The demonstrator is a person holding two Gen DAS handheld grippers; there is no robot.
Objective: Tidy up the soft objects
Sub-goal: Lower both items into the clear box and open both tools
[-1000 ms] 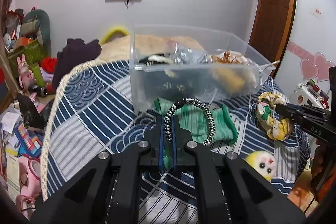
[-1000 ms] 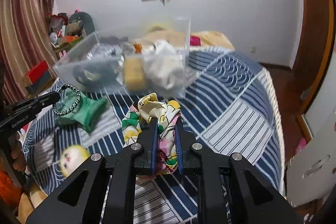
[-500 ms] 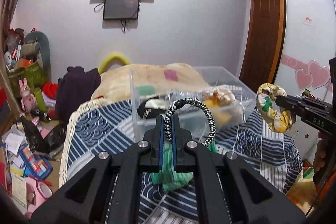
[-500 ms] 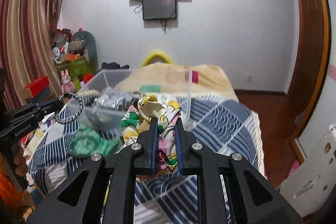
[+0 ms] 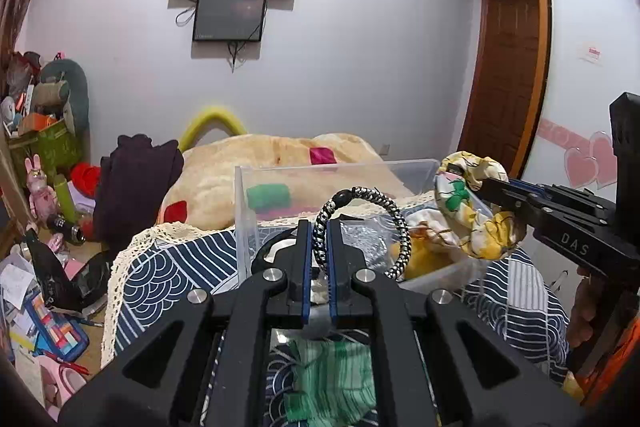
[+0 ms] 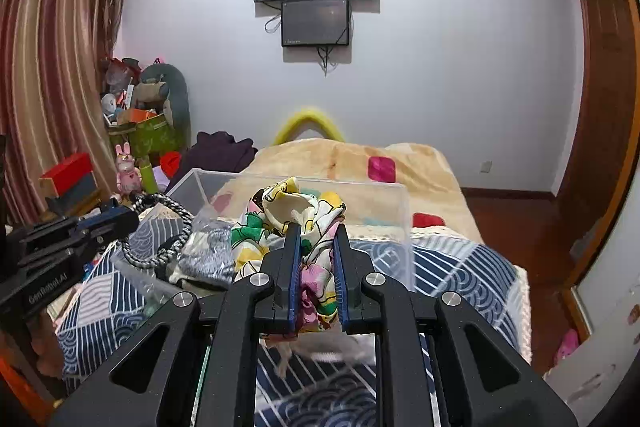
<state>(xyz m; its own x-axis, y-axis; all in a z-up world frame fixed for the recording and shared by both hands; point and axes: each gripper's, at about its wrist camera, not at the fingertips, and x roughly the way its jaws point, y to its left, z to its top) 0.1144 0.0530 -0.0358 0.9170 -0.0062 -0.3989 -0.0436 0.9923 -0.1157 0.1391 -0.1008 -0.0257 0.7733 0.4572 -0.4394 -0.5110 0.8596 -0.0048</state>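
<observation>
Above the clear plastic bin (image 5: 336, 187), my left gripper (image 5: 319, 247) clamps a black-and-white braided hair tie (image 5: 384, 219); my right gripper (image 6: 316, 255) pinches a floral fabric scrunchie (image 6: 296, 215).

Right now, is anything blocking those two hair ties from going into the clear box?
Nothing visible does. The left gripper holds the braided hair tie and the right gripper holds the floral scrunchie at the clear box, whose top is open with no lid.

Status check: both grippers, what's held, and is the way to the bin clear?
Left gripper shut on braided hair tie. Right gripper shut on floral scrunchie. Both raised at clear bin; nothing blocking.
</observation>
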